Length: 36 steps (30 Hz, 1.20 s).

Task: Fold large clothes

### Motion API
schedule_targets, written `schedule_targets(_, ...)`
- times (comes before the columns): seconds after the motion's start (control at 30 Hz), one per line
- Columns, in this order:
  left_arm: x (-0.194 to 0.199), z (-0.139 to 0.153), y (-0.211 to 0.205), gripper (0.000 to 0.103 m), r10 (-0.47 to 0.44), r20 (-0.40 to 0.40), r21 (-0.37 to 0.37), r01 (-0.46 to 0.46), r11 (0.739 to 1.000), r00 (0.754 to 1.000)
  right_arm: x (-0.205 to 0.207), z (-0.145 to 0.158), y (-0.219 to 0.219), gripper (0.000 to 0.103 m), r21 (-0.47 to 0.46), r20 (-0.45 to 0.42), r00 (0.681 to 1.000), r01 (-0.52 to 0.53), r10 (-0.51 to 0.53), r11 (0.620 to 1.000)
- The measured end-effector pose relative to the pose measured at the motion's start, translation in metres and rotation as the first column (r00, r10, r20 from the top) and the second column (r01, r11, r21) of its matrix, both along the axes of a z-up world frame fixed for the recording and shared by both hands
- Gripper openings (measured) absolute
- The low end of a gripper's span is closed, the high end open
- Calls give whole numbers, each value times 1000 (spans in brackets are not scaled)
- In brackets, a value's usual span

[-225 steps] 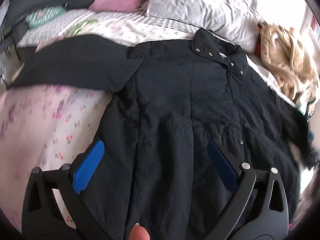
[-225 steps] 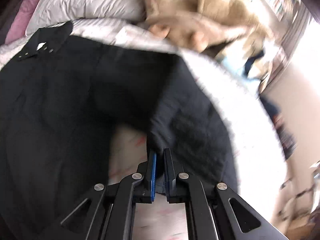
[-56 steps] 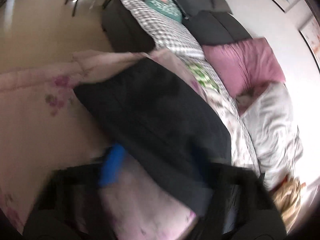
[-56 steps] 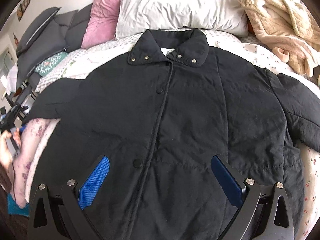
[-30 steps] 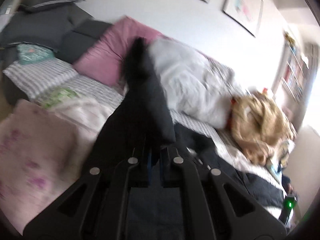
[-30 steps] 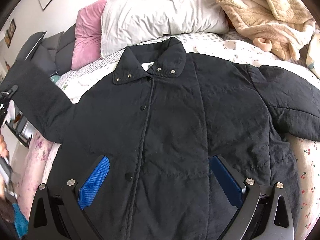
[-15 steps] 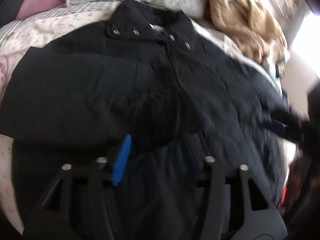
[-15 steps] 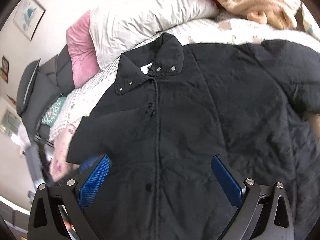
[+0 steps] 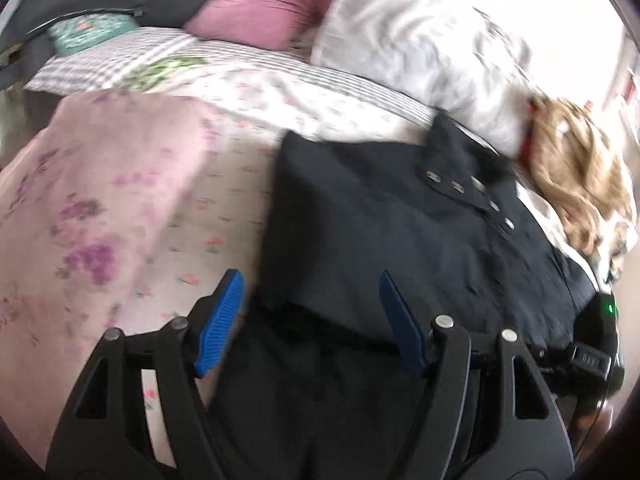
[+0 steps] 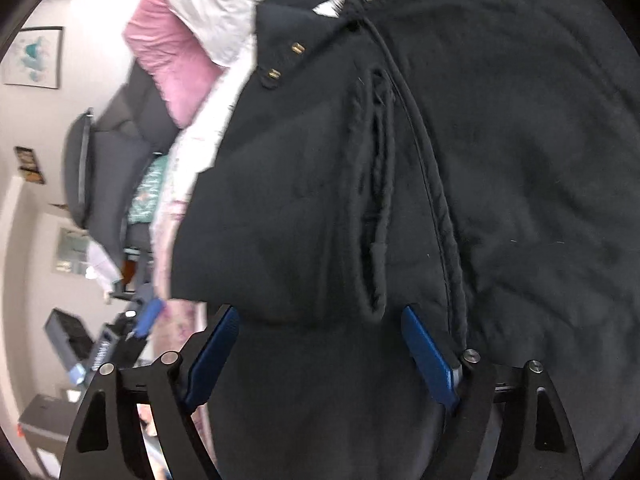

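now my left gripper [image 9: 310,320] has just been opening, nothing clamped; the sleeve [image 9: 360,232] lies folded across the black jacket [image 10: 500,180] on the bed [image 9: 120,200]. my right gripper [image 10: 320,344], narrowing but apart, hovers over it, empty.

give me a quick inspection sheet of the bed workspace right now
surface: bed with floral sheet, pink floral quilt at its edge
job's things: black jacket spread out, collar snaps up, one sleeve folded across the front
clutter: beige fleece robe beside the collar
grippers: left claw open, just been opening, over the folded sleeve's lower edge; right claw open, just been closing, nothing pinched
cables: nothing seen
surroundings: pink pillow, white pillow, framed picture
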<state>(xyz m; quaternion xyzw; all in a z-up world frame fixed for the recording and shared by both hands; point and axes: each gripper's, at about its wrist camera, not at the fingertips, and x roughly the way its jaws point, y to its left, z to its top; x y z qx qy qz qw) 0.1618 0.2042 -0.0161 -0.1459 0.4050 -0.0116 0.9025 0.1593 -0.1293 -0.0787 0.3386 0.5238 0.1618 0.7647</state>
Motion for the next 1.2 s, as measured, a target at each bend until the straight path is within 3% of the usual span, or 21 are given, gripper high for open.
schedule_targets(0.07, 2, -6, 10, 57, 70, 8, -19, -70, 997, 998, 6, 6, 4, 57, -38, 50, 998, 25, -23, 999)
schedule_targets(0.1, 3, -7, 13, 46, 92, 16, -35, -92, 995, 996, 7, 13, 6, 30, -79, 86, 996, 37, -31, 996)
schedule_targets(0.13, 6, -8, 15, 39, 111, 28, -45, -110, 993, 993, 7, 21, 7, 12, -115, 117, 992, 49, -36, 992)
schedule_targets(0.2, 11, -7, 9, 34, 121, 63, -51, -117, 992, 991, 1, 49, 5, 11, -159, 238, 971, 76, -37, 984)
schedule_targets(0.27, 14, -5, 0, 32, 89, 89, -56, -85, 995, 992, -11, 84, 1, 11, -246, 389, 921, 131, -26, 960)
schedule_targets(0.3, 17, -7, -9, 32, 65, 83, -49, -61, 997, 994, -14, 93, -2, 11, -280, 427, 904, 160, -26, 947)
schedule_targets(0.37, 24, -17, -22, 31, 20, 44, -29, -19, 999, 999, -15, 95, -12, 11, -324, 436, 899, 188, -30, 927)
schedule_targets(0.5, 38, -54, -46, 29, -36, -103, 53, 41, 998, 994, -1, 58, -32, 11, -375, 306, 950, 179, -60, 910)
schedule_targets(0.63, 38, -63, -57, 29, -50, -106, 113, 62, 992, 993, 11, 7, -40, 12, -400, 97, 992, 117, -85, 909)
schedule_targets(0.7, 37, -59, -60, 29, -42, -112, 136, 57, 989, 993, 11, 8, -39, 13, -419, 96, 992, 115, -83, 901)
schedule_targets(0.77, 37, -57, -61, 32, -23, -128, 139, 41, 989, 991, 12, 15, -35, 21, -463, 93, 993, 105, -69, 880)
schedule_targets(0.8, 38, -54, -61, 42, -14, -139, 133, 32, 991, 990, 11, 19, -34, 24, -484, 94, 994, 97, -58, 870)
schedule_targets(0.83, 37, -50, -62, 62, -8, -147, 124, 26, 992, 989, 11, 22, -35, 27, -487, 88, 995, 87, -50, 869)
schedule_targets(0.9, 34, -41, -65, 85, 5, -153, 122, 13, 992, 988, 10, 24, -39, 33, -469, 59, 998, 61, -37, 881)
schedule_targets(0.97, 28, -33, -70, 85, 1, -148, 116, 17, 993, 989, 3, 30, -50, 46, -429, 47, 998, 52, -35, 902)
schedule_targets(1.0, 26, -29, -73, 85, -7, -161, 109, 25, 994, 987, -1, 32, -54, 64, -418, 58, 997, 63, -43, 906)
schedule_targets(1.03, 24, -27, -76, 86, -13, -177, 103, 32, 994, 984, -8, 36, -57, 71, -414, 80, 995, 83, -55, 907)
schedule_targets(1.13, 14, -19, -84, 99, -36, -216, 75, 53, 996, 976, -27, 60, -80, 72, -419, 150, 985, 142, -86, 897)
schedule_targets(1.2, 4, -12, -90, 100, -54, -214, 71, 71, 995, 975, -41, 76, -96, 75, -412, 199, 974, 188, -113, 892)
